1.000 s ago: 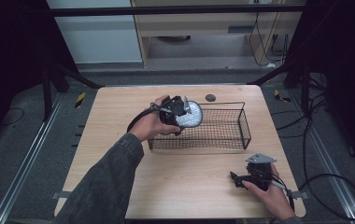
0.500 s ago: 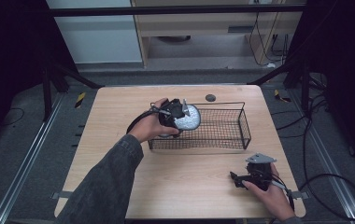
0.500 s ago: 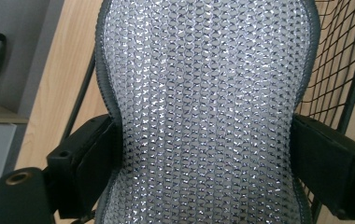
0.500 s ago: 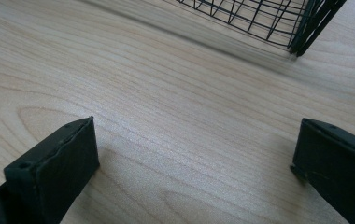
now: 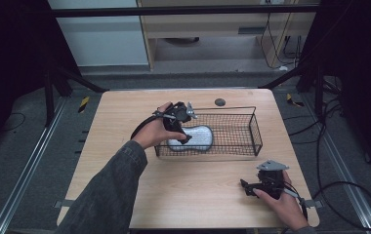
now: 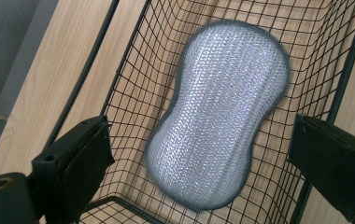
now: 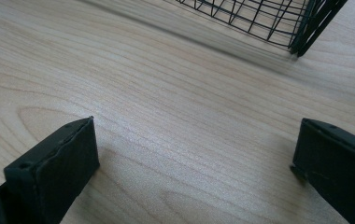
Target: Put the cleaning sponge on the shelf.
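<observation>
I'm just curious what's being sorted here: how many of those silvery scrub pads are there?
1. The pad lies flat on the floor of the wire basket, at its left end, below the open left gripper. The mesh hides nothing, so no more seem tucked away.

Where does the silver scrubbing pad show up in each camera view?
High view: silver scrubbing pad lies in the wire basket's left end.
Left gripper view: pad centre frame, between open jaws.
Right gripper view: no pad.
Shared landmark: the wire basket.

No readable text, labels, brands or numbers — none on any surface
</observation>
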The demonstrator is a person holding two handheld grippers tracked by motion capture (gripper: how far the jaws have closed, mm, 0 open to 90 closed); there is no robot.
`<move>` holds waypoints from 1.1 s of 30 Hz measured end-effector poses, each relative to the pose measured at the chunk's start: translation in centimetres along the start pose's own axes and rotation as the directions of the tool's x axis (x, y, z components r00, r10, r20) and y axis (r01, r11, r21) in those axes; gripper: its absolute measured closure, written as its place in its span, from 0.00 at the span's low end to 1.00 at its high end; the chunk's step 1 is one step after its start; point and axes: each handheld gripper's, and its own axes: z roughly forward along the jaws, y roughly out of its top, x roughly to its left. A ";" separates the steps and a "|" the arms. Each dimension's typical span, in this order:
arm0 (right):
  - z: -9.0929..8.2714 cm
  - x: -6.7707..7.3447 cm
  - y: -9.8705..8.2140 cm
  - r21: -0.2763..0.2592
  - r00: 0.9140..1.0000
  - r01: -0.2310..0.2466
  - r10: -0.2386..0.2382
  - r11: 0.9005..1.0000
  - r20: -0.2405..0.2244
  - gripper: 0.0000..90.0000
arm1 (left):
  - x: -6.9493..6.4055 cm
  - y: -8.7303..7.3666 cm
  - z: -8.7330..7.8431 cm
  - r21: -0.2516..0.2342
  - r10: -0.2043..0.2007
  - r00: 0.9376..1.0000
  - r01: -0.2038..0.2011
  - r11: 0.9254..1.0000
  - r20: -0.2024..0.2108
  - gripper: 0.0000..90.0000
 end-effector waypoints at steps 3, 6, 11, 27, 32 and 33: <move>0.0 0.0 0.0 0.000 1.000 -0.002 0.002 1.000 -0.001 0.00 | -0.1 0.0 -0.1 -0.005 0.000 1.000 0.000 1.000 0.005 0.07; 0.0 0.0 0.0 0.001 1.000 -0.001 0.001 1.000 0.000 0.00 | -0.2 0.1 -0.2 -0.011 0.003 1.000 -0.003 1.000 0.001 0.08; 0.0 0.0 0.0 0.001 1.000 0.000 0.000 1.000 0.000 0.00 | -0.4 0.1 -0.3 -0.016 0.004 1.000 -0.004 1.000 0.009 0.08; 0.0 0.0 0.0 0.000 1.000 -0.002 0.002 1.000 -0.001 0.00 | -1.0 0.1 -0.4 -0.036 -0.003 1.000 0.003 0.999 -0.010 0.05; 0.0 0.0 0.0 0.000 1.000 -0.001 0.001 1.000 0.000 0.00 | -1.6 0.2 -0.7 -0.047 0.001 1.000 -0.002 0.999 -0.017 0.04; 0.0 0.0 0.0 0.000 1.000 -0.001 0.001 1.000 0.000 0.00 | -1.7 0.2 -0.7 -0.052 0.000 1.000 -0.001 0.999 -0.016 0.04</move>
